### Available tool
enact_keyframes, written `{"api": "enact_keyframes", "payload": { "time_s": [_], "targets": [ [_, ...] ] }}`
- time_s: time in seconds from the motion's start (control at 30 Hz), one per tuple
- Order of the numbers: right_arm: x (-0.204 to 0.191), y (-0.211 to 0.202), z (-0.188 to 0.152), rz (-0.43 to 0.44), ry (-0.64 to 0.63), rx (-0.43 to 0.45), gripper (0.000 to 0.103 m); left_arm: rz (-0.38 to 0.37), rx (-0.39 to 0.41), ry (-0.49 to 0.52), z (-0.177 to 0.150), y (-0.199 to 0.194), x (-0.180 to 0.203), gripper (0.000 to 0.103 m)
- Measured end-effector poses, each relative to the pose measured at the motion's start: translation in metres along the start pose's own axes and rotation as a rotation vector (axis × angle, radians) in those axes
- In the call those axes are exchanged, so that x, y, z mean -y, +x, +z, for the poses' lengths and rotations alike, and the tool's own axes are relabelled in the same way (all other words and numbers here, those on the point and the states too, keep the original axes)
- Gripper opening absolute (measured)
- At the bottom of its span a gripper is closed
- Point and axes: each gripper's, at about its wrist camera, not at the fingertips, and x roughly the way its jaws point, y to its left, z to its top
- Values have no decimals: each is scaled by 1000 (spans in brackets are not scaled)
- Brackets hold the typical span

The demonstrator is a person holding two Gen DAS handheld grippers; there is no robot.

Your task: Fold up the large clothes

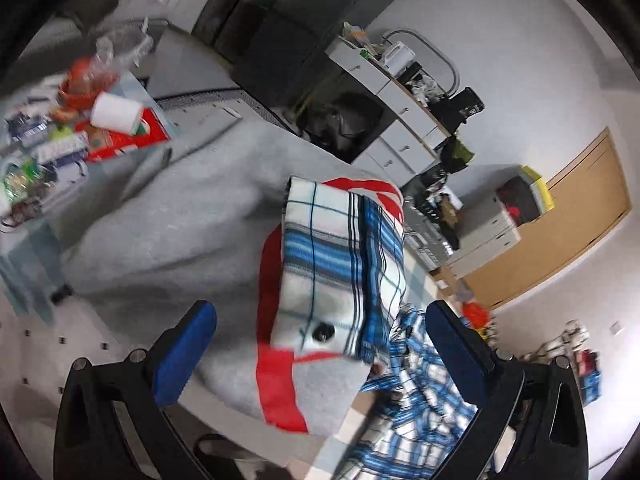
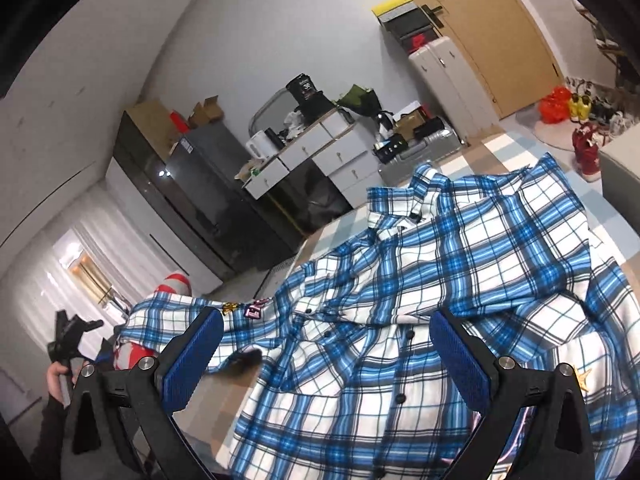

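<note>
Both views look forward and down between each claw's blue pads. The left wrist camera hangs close over a folded plaid bundle (image 1: 340,264), tilted so the white drawer unit (image 1: 396,92) leans up-right. The right wrist camera sits close over the spread plaid shirt (image 2: 440,300), facing that same drawer unit (image 2: 320,152). Both views share the shirt (image 1: 416,392) and the wooden door (image 1: 568,216) beyond the unit.
</note>
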Motion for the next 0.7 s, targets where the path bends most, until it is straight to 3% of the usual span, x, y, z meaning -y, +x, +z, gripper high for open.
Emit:
{"api": "enact_keyframes", "payload": {
  "time_s": [0.17,0.23,0.33,0.4,0.47,0.7],
  "targets": [
    [1,-3,0,4,3,16,103,-57,-46,-10,1,18,3,102],
    [2,-3,0,2,1,22,103,-53,-30,-18,4,18,1,98],
    [6,-2,0,9,21,18,103,-3,-5,-34,6,11,-2,75],
    [8,-1,1,8,34,16,103,24,12,-20,4,5,-4,50],
    [10,-1,1,11,41,11,103,62,20,10,2,1,0,35],
    [13,-5,4,22,76,20,103,101,-4,61,6,-2,5,7]
  ]
}}
